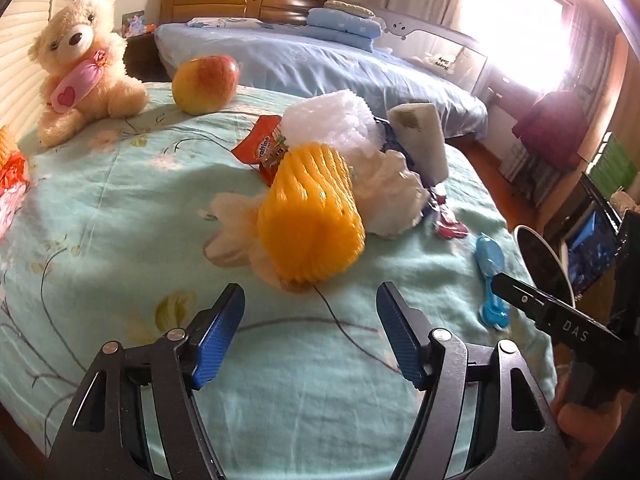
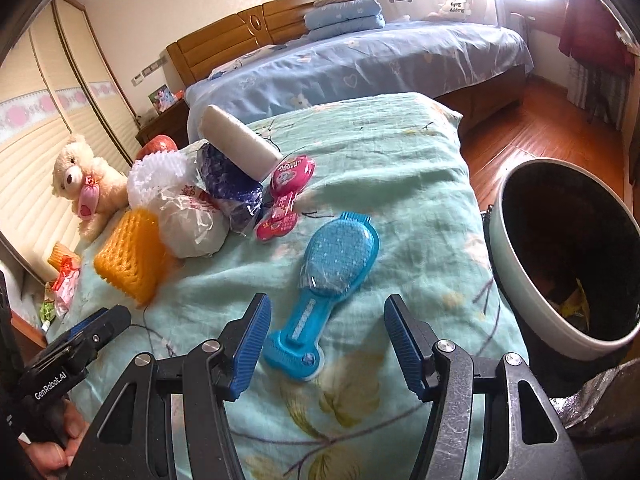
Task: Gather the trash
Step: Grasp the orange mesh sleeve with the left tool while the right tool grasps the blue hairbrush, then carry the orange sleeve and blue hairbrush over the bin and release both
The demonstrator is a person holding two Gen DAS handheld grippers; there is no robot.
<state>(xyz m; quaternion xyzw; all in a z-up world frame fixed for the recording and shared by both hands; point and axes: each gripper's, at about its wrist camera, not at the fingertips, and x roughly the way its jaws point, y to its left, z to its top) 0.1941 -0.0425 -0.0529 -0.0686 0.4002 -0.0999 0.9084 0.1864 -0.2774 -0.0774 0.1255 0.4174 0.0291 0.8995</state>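
Orange foam fruit net [image 1: 310, 216] on its side on the bed, touching crumpled white plastic bag [image 2: 192, 220], white foam net [image 2: 158, 174]; dark-lined bin [image 2: 560, 260] alongside.

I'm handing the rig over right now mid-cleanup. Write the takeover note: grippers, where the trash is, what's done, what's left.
Left gripper: open, empty, aimed at the orange foam net.
Right gripper: open, empty, over the blue hairbrush.
Trash piled on the green bedspread: orange net, white foam net, crumpled plastic bag, red snack wrapper, more wrappers at the left edge.
Bin stands at the right, some litter already inside.
Left: the whole pile. Leave the teddy bear, apple and brushes.
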